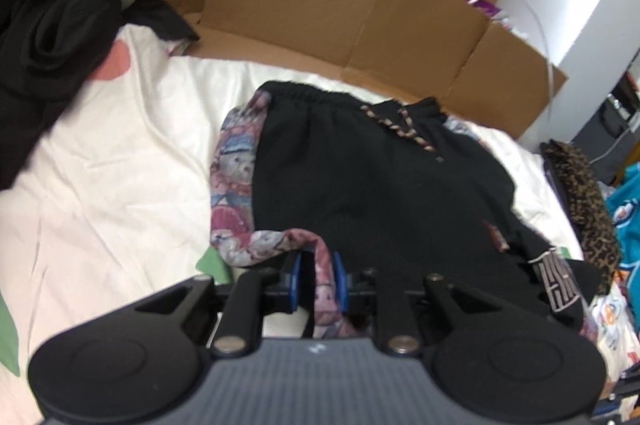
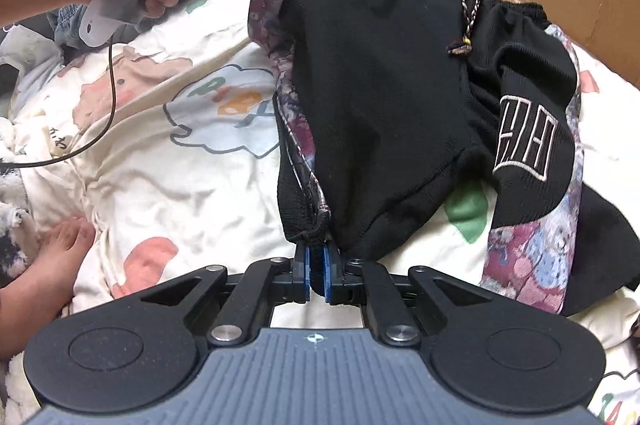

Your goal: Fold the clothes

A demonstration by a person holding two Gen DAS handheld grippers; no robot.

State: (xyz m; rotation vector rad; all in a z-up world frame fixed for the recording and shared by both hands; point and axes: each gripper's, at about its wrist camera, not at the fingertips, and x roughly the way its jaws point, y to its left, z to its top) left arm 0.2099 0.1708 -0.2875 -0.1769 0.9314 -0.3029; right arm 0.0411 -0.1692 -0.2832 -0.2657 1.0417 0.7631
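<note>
1. Black knit shorts with patterned side panels (image 2: 384, 97): mid-frame on cream printed bedding (image 2: 192, 185).
2. Left gripper (image 1: 317, 279): nearly closed, pinching patterned hem.
3. Right gripper (image 2: 317, 267): clamped on cuff.
4. Keep both edges taut, level; fold leg across evenly.

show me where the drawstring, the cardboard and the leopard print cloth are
drawstring (image 1: 404, 129): left wrist view, on the braided cord below the waistband.
cardboard (image 1: 320, 1): left wrist view, on a flat middle panel.
leopard print cloth (image 1: 584, 201): left wrist view, on its spotted middle.
</note>
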